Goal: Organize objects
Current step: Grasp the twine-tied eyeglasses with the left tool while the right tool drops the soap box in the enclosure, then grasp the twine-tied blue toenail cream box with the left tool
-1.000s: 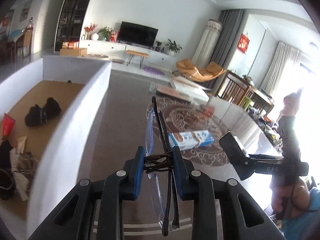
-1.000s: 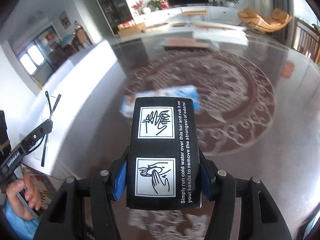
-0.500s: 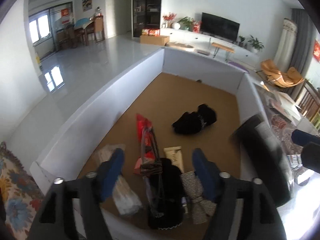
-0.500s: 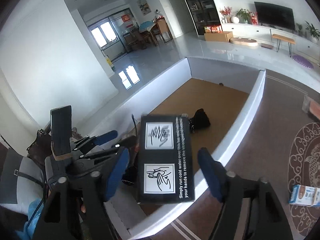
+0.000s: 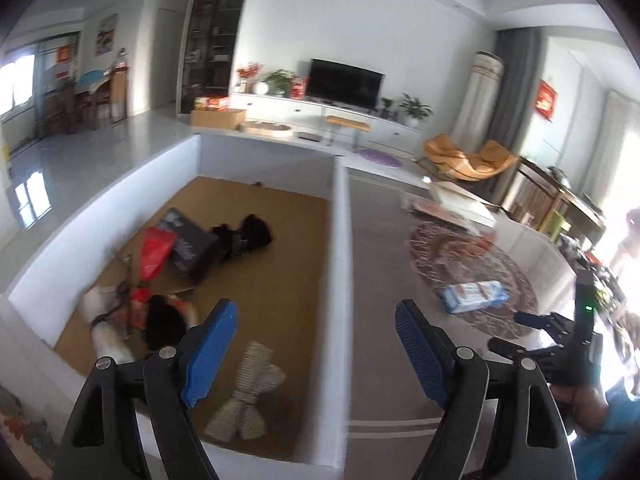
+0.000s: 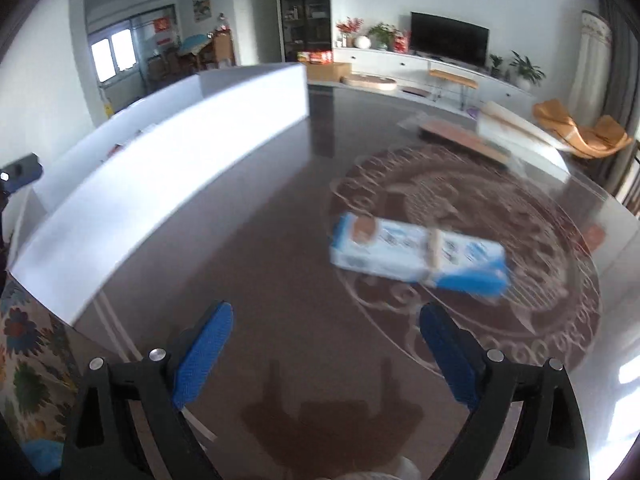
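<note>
left wrist view:
left gripper [image 5: 316, 344]: jaws spread wide, nothing between the blue pads, hanging over the right wall of the white box.
white box [image 5: 340, 240]: open top, brown floor, sitting on the desk's left part.
box contents: black carton [image 5: 188, 246] lying tilted near the middle; red packet [image 5: 154, 254] touching its left edge; black cloth bundle [image 5: 248, 234] just right of it; eyeglasses [image 5: 126, 300] lying on the pile at the near-left; striped fabric bow [image 5: 248, 392] sitting alone near the front wall.
desk [image 5: 380, 280]: glossy dark top with a round ornament pattern.
blue-and-white pack [image 5: 474, 296]: lying on the ornament, well apart from the box.
right gripper [image 5: 520, 332]: showing at the right edge, jaws apart, empty.

right wrist view:
right gripper [image 6: 324, 348]: jaws opening, nothing between them, hovering over bare desk [image 6: 260, 248].
blue-and-white pack [image 6: 420, 258]: blurred, lying flat ahead and to the right of the jaws, a tan band crossing its middle.
white box [image 6: 172, 168]: outer wall running along the left side; inside is hidden.
</note>
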Available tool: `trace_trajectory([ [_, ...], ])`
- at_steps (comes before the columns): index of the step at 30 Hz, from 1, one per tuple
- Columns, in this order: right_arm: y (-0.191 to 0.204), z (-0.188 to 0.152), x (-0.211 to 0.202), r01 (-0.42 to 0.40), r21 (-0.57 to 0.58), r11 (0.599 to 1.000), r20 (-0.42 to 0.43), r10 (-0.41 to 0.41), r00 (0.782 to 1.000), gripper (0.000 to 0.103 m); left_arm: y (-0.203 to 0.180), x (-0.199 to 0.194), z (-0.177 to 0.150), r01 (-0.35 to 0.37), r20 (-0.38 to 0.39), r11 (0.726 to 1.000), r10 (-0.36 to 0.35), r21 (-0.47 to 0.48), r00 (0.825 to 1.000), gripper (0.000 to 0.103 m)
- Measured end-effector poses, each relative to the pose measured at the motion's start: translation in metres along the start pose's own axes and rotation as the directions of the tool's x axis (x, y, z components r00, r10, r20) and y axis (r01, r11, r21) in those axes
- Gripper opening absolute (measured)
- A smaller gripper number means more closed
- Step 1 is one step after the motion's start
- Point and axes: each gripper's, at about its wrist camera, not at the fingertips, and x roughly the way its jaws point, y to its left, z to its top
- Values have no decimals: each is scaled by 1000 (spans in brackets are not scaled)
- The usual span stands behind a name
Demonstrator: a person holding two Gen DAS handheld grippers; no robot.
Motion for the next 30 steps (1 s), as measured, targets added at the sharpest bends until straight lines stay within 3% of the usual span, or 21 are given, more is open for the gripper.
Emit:
trace_trajectory([
  [4,-68,-37,-11,115,66,991,-57,-111,992,95,-72,16,-3,138,-51,982,-132,127,990,92],
  [10,-116,-64,-17,168,146,975,-99,-155,983,98,-152,84,-13,266,-179,920,-221,287,959,92],
  [17,-117,-62,-12,179,170,969,-91,-165,982,103,-218,178,10,284,-230,812,-190,509,954,92],
  [21,-118,-62,-11,182,171,968,-89,-169,982,103,-247,239,14,386,-381,749,-193,538,904,92],
  [23,-118,-62,-10,182,171,968,-89,-169,982,103,-257,258,10,398,-416,731,-171,554,893,92],
  [26,-118,-62,-10,182,171,968,-90,-169,982,103,-261,275,6,442,-449,726,-204,527,870,90],
  [27,-118,-62,-11,182,171,968,-89,-168,982,103,-259,278,6,452,-443,738,-229,502,867,73],
  [28,-118,-62,-11,182,171,968,-89,-168,982,103,-256,281,7,435,-427,764,-231,476,874,49],
  [30,-119,-62,-11,181,171,968,-89,-168,982,103,-243,284,8,364,-377,834,-206,415,903,44],
])
